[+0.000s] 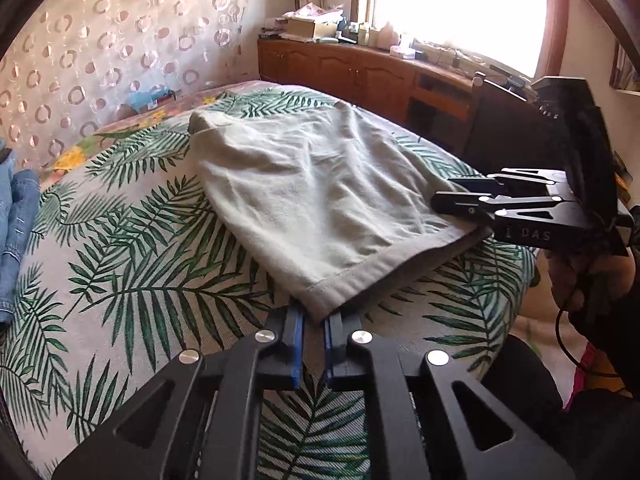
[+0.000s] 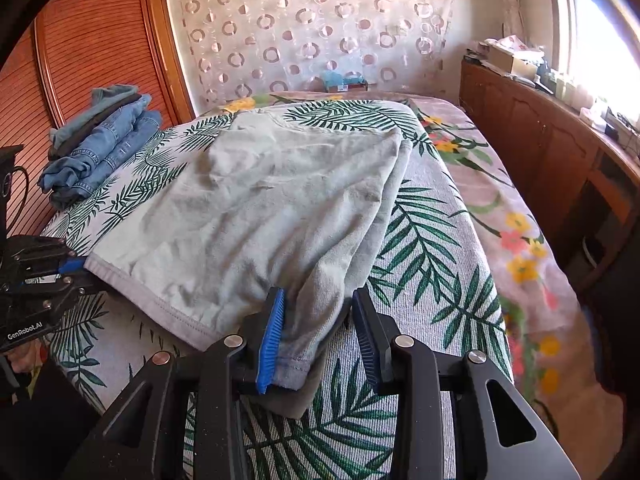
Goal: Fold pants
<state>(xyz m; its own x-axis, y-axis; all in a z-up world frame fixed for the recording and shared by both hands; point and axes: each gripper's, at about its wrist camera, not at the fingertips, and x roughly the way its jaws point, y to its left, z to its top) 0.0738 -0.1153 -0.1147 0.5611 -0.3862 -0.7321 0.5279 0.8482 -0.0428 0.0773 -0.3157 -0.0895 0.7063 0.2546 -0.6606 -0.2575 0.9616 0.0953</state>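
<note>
Light grey-green pants [image 1: 312,184] lie spread, folded in half, on a palm-leaf bedcover [image 1: 140,260]. In the left wrist view my left gripper [image 1: 314,316] is at the near hem corner, its blue pads almost together with the corner pinched between them. My right gripper [image 1: 440,192] holds the hem's other end at the right. In the right wrist view the pants [image 2: 260,200] run away from me, and a bunched fold of cloth fills the gap between the right gripper's [image 2: 320,296] blue pads. The left gripper [image 2: 76,268] sits at the left hem corner.
A stack of folded jeans [image 2: 100,140] lies on the bed's left side, also seen as jeans [image 1: 16,220]. A wooden cabinet [image 1: 360,68] with clutter runs under the window. A slatted wardrobe door [image 2: 80,40] stands at the left. A hand [image 1: 592,280] holds the right gripper.
</note>
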